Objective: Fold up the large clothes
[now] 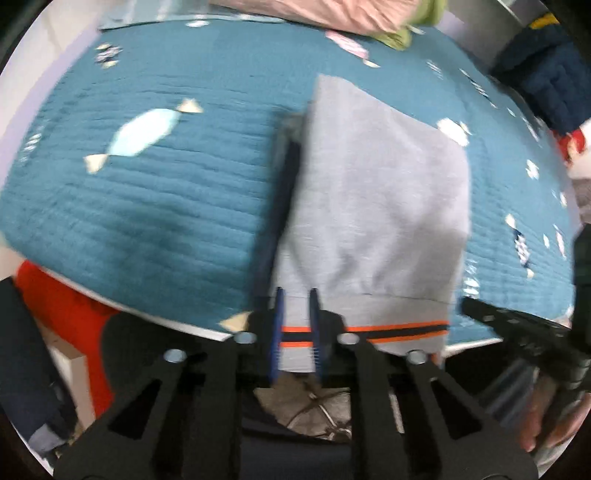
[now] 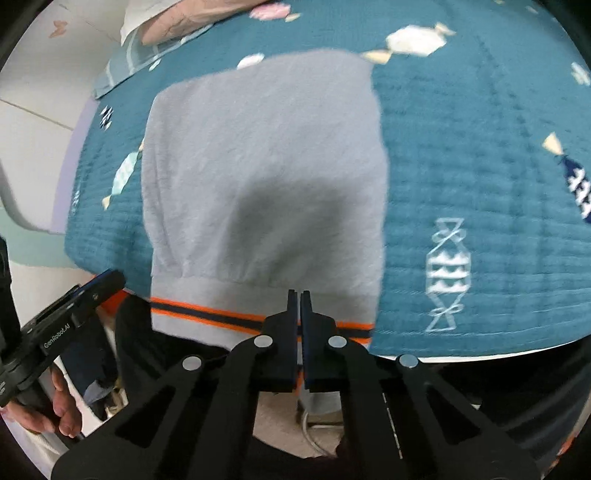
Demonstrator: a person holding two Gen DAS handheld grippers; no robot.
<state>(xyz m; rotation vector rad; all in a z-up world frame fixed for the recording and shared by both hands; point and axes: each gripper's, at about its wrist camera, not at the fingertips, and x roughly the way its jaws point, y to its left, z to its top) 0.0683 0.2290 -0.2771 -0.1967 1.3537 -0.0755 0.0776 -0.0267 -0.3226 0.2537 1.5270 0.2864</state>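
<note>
A grey garment (image 1: 373, 206), folded into a long panel, lies on the teal quilt (image 1: 166, 206); its hem with an orange and dark stripe hangs over the near edge. My left gripper (image 1: 297, 295) straddles the hem's left part, with a strip of cloth in the narrow gap between its blue pads. In the right wrist view the same garment (image 2: 258, 166) fills the middle, and my right gripper (image 2: 299, 295) has its pads nearly together at the hem's right part. Whether either truly pinches the cloth is unclear.
The quilt (image 2: 480, 184) covers a bed. Pink and green bedding (image 1: 332, 14) lies at the far edge, dark blue clothes (image 1: 546, 74) at the right, a red object (image 1: 66, 306) below the near left edge. The other gripper (image 2: 66, 325) shows at lower left.
</note>
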